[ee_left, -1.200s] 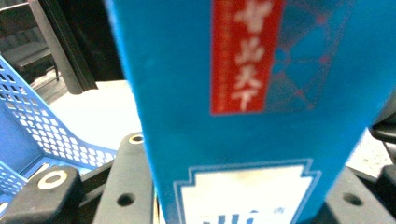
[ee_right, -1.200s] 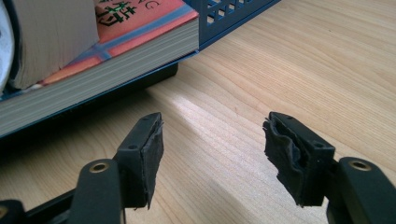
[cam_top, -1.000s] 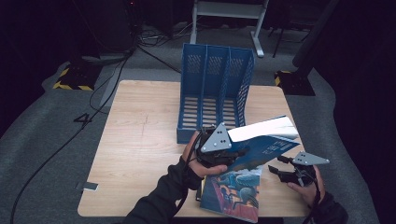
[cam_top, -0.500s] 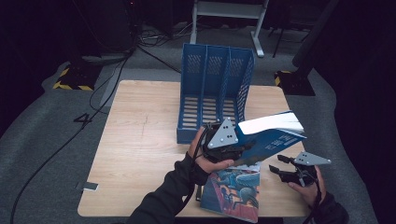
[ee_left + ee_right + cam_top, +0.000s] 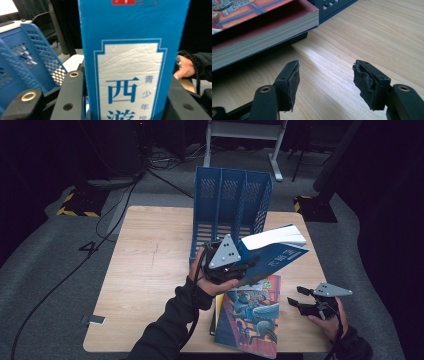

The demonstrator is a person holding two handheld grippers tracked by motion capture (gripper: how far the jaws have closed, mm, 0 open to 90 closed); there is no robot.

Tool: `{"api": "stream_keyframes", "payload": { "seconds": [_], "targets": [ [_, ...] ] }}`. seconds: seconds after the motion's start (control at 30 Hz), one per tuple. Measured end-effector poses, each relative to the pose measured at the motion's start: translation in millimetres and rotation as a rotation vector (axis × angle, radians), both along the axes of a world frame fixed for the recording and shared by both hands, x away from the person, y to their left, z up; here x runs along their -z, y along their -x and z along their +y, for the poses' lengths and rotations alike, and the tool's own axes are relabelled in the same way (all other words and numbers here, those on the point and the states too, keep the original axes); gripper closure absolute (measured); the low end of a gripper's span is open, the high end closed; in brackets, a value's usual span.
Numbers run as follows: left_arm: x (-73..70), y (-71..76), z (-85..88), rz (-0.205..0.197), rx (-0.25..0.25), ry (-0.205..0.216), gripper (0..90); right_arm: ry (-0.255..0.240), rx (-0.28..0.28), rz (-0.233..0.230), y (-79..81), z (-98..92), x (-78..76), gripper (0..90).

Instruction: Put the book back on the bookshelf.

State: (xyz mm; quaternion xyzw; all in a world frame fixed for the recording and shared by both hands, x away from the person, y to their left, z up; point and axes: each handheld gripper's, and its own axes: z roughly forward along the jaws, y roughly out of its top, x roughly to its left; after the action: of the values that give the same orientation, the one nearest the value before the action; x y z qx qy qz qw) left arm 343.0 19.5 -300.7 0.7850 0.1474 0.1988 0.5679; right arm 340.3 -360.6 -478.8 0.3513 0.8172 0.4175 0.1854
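My left gripper [image 5: 245,265] is shut on a thick blue book [image 5: 272,252] with a white label panel. It holds the book off the table, far end tilted up, just in front of the blue file rack [image 5: 232,200]. In the left gripper view the book's spine [image 5: 130,62] stands between the two black jaws, with the rack [image 5: 22,62] at the left. My right gripper [image 5: 298,300] rests low near the table's front right corner, open, with bare wood between its pads [image 5: 325,82]. A book with a colourful cover [image 5: 250,317] tops a small stack beside it.
The rack has three slots and stands upright at the back middle of the wooden table [image 5: 150,255]. The stack's page edges [image 5: 249,45] lie just left of my right gripper. Cables and a metal stand sit on the floor beyond the table.
The left gripper has lifted the blue book off the stack and swung its far end up toward the rack. The right gripper has stayed where it was.
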Motion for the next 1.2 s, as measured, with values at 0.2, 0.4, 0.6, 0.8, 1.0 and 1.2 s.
{"api": "stream_keyframes", "payload": {
  "seconds": [0.2,0.4,0.6,0.8,1.0,1.2],
  "targets": [
    [-5.2,-3.6,21.3,-0.019,-0.074,0.020,61.5,-0.003,-0.001,0.003,-0.4,0.1,1.2,37.5],
    [-7.8,-11.3,41.4,-0.012,-0.151,0.043,61.5,0.003,-0.006,0.011,-0.6,1.3,2.6,37.3],
    [-15.9,-19.4,69.7,-0.005,-0.240,0.051,61.5,0.008,-0.003,0.010,-0.9,1.1,3.2,37.0],
    [-18.7,-31.1,88.6,0.011,-0.328,0.051,61.5,0.001,-0.024,0.014,-0.9,2.2,4.8,36.6],
    [-21.3,-42.2,97.4,0.021,-0.399,0.069,61.5,0.023,-0.022,0.019,-0.8,4.9,9.5,35.0],
    [-18.5,-57.0,94.5,0.031,-0.459,0.073,61.5,0.031,-0.004,0.012,-2.7,2.5,12.7,32.9]
  ]
}}
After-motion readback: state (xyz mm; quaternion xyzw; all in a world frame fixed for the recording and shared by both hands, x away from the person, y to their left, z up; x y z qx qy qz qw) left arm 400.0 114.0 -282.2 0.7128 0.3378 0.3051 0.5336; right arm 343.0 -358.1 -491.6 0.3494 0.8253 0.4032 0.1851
